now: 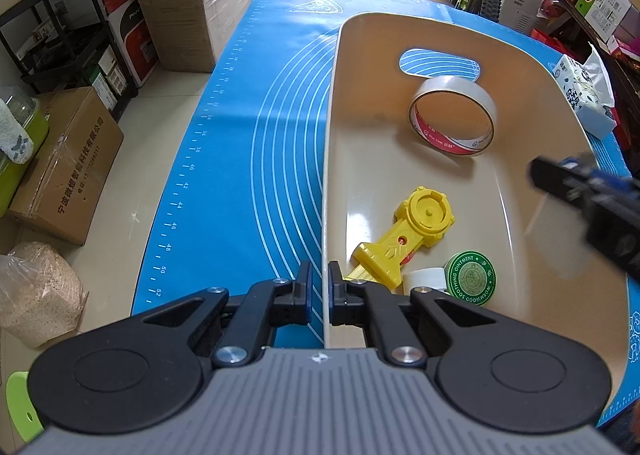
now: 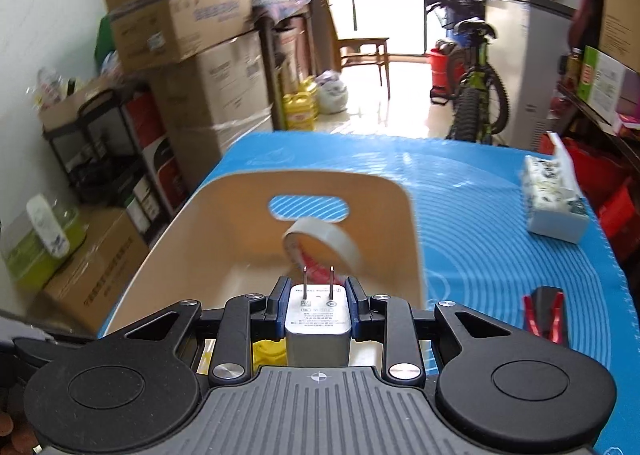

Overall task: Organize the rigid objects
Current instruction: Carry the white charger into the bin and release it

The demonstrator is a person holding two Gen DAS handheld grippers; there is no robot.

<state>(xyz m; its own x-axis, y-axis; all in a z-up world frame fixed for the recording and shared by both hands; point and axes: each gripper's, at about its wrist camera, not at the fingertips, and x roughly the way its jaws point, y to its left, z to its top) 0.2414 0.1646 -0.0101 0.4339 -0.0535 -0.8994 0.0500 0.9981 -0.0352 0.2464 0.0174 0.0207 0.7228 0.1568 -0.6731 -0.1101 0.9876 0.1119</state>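
Through the left wrist camera we see our left gripper [image 1: 320,297] clamped on the beige bin [image 1: 329,159] wall; inside lie tape roll [image 1: 452,121], yellow toy [image 1: 404,237], green tin [image 1: 471,279]; through the right, our right gripper [image 2: 318,305] clenches the white charger [image 2: 318,325] above the bin.

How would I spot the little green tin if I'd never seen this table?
Find the beige tub on the blue mat. In its near corner, beside the yellow toy and a white roll, lies the green tin. It is the only round green thing, with lettering around its lid.
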